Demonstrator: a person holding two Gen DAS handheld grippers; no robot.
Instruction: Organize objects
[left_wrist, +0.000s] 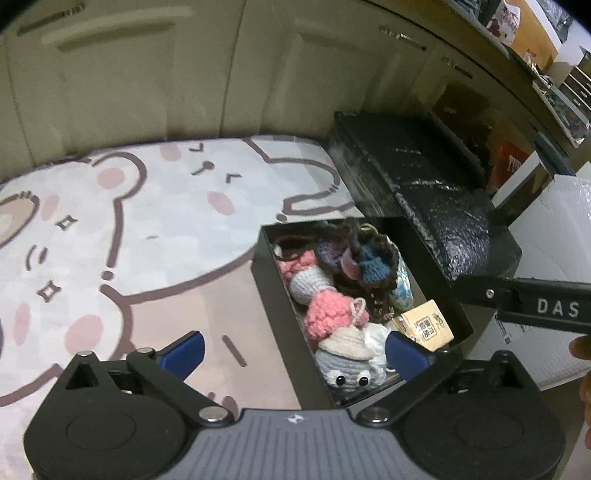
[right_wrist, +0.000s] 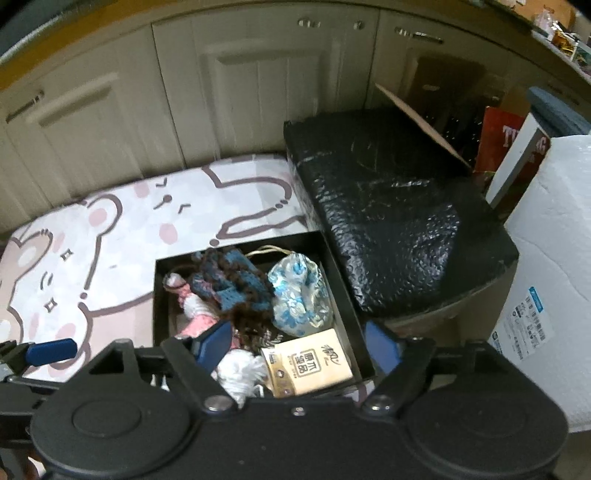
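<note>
Box (left_wrist: 436, 236) straddled by both open grippers
Jaws of the left gripper (left_wrist: 295, 350) and right gripper (right_wrist: 299, 343) are held apart, empty; toys (left_wrist: 325, 314) are packed in the box on the mat (left_wrist: 147, 206), long axis running away, nearer the right

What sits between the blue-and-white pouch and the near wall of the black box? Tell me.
A tan packet with printed characters lies there, flat, below the blue-and-white pouch inside the black box; the right wrist view shows it.
</note>
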